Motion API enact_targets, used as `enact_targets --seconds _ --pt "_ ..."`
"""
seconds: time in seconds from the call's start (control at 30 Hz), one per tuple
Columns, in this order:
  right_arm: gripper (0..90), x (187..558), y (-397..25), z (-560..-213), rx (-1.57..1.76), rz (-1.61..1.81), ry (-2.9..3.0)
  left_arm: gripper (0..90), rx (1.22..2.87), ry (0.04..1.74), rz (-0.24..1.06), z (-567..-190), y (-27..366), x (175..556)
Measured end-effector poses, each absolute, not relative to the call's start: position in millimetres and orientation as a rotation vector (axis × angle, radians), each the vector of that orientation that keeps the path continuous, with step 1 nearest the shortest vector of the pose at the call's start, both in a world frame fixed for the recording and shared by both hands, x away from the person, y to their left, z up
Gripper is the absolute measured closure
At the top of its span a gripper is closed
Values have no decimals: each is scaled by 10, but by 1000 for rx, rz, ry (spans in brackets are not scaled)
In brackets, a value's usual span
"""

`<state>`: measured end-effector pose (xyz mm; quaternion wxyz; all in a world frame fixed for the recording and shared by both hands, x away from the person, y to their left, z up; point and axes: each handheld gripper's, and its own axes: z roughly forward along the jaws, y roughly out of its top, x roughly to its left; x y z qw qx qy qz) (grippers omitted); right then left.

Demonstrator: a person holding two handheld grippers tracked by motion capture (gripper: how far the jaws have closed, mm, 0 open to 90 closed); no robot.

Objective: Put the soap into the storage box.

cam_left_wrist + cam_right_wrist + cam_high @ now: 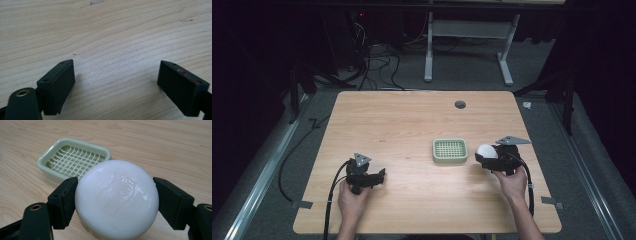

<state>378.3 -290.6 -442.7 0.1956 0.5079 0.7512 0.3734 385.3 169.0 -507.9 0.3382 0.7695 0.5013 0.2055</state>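
A round white soap bar (117,197) sits between the two black jaws of my right gripper (115,201), which is shut on it. In the high view the soap (486,150) is held at the table's right, just right of a pale green soap dish (450,151) with a grid insert. The right gripper view has the soap dish (74,160) just beyond the soap, empty. My left gripper (381,175) rests low over the wood at the front left, open, with bare table between its jaws (116,82).
The wooden table (412,120) has a small dark round hole (460,104) near its far edge. Beyond the table stand a white metal frame (469,45) and loose cables (377,60) on the grey floor.
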Motion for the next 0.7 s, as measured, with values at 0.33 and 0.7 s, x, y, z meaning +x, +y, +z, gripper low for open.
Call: enact_targets --seconds 0.33,0.7 --pt "248 3803 -2825 -4370 1395 1069 2122 150 2004 1306 535 -5079 1690 3853" --pt "248 3848 -2714 -4331 1370 1083 2149 150 2005 1306 535 -5079 1691 3853"
